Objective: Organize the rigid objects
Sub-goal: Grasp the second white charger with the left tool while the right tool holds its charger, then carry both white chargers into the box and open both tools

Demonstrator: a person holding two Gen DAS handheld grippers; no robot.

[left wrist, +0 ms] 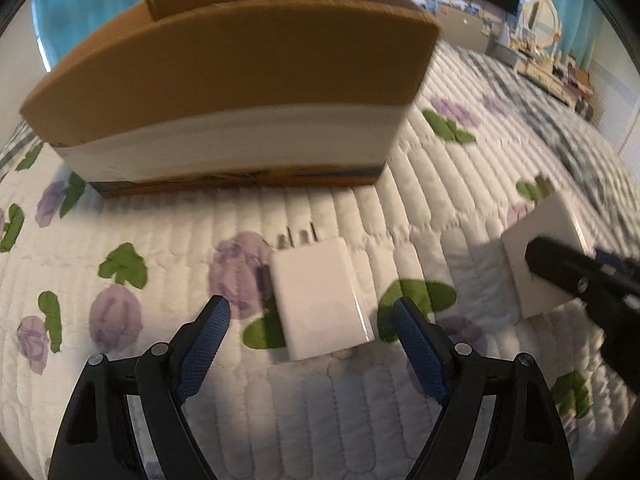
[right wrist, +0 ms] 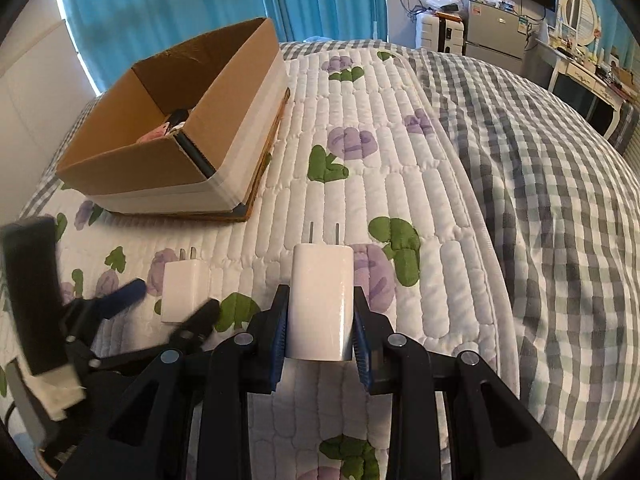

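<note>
Right wrist, charger (right wrist: 322, 304) gripped in right claw (right wrist: 320, 330)

We see daylight glowing through the blue curtains (right wrist: 168, 12). The left view is motion-blurred. Fisheye bending and dark vignetting ring both frames.

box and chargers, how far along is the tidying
Done: the box already holds a few items. In hand: the right gripper is shut on the bigger charger. Left: the small charger lies on the quilt, with the left gripper open around it, not yet gripping.
</note>
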